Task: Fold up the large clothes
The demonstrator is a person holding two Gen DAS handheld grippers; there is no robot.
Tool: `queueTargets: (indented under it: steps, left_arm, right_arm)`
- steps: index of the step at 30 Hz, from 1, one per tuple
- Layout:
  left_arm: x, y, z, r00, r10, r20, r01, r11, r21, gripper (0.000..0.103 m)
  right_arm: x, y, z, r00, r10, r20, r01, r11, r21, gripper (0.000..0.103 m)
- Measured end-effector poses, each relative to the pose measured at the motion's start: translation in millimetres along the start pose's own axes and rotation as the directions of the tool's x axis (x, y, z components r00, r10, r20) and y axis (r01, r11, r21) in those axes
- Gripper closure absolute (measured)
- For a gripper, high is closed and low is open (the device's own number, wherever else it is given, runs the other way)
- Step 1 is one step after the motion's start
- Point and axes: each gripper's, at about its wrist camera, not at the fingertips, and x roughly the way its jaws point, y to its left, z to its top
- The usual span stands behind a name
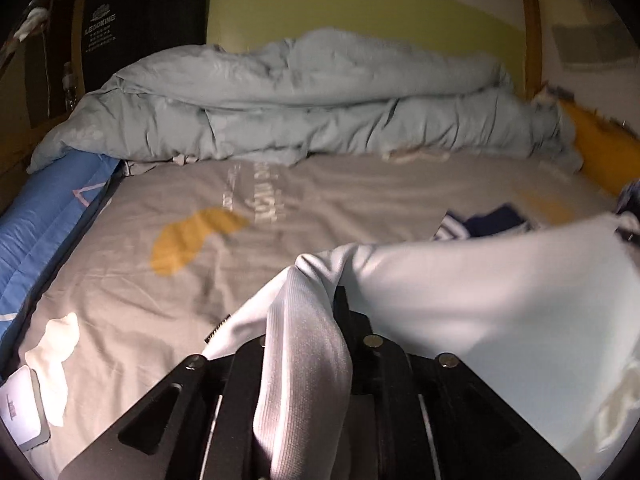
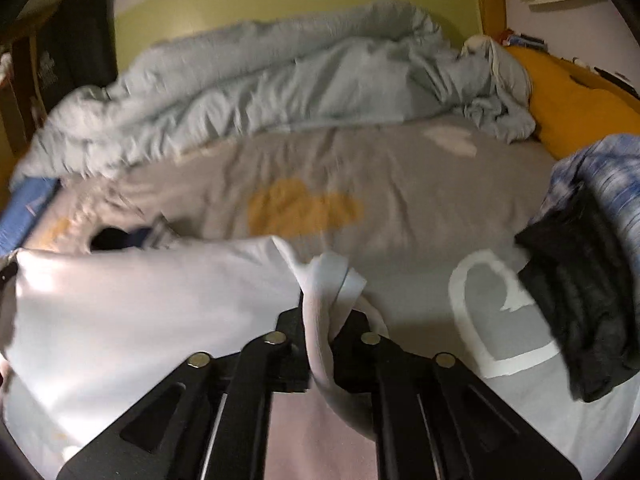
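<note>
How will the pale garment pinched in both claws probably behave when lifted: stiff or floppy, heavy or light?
Probably floppy: the pale garment sags between the left claw and right claw. Likely light, since thin bunched folds hang from each pinch. It may slip, as little cloth is gripped.

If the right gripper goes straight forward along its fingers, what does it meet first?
Probably the grey bed sheet, near its yellow print. The right gripper points downward, shut on the white garment.
</note>
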Motion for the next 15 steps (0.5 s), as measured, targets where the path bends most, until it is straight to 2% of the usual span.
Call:
queueTargets:
  steps: [1,2,3,4,5,6,10,11,15]
  left_arm:
    - [1,0,-4,1.000,0.015,0.008,-0.015,1.000,-0.002,0.081]
    - [-2,3,-6,1.000,0.026,0.015,-0.026,0.999,-0.019,0.070]
    - [-5,6,-6,0.999,0.042,0.021,-0.041,0.999,-0.036,0.048]
    - [-13,11,-6,0.996,0.075,0.039,-0.073,0.995,-0.065,0.038]
    - [-23,16,-7,0.994,0.092,0.066,-0.086,0.993,-0.087,0.024]
    - [-31,19,-8,0.992,0.091,0.088,-0.082,0.992,-0.099,0.020]
    - [-77,24,-20,0.986,0.021,0.167,0.003,0.990,-0.142,0.018]
    - [-90,21,-25,0.981,-0.018,0.193,0.048,0.987,-0.151,0.018]
    - [-120,-6,-41,0.968,-0.055,0.245,0.085,0.990,-0.111,0.015]
  right_arm:
    - [4,-2,-4,1.000,-0.020,-0.003,0.020,1.000,-0.003,0.084]
    - [4,-5,-6,0.999,-0.045,0.004,0.045,0.999,-0.001,0.070]
    - [0,-11,-8,0.997,-0.072,0.018,0.072,0.997,0.008,0.062]
    - [-6,-18,-9,0.995,-0.089,0.036,0.089,0.996,0.023,0.050]
    - [-12,-25,-10,0.994,-0.094,0.049,0.092,0.995,0.039,0.042]
    - [-22,-33,-13,0.994,-0.089,0.063,0.085,0.994,0.063,0.040]
    - [-73,-56,-35,0.992,-0.033,0.123,0.015,0.989,0.144,0.023]
    - [-84,-59,-42,0.991,-0.012,0.130,-0.009,0.987,0.161,0.021]
    - [-111,-70,-75,0.982,0.138,0.125,-0.167,0.951,0.259,0.008]
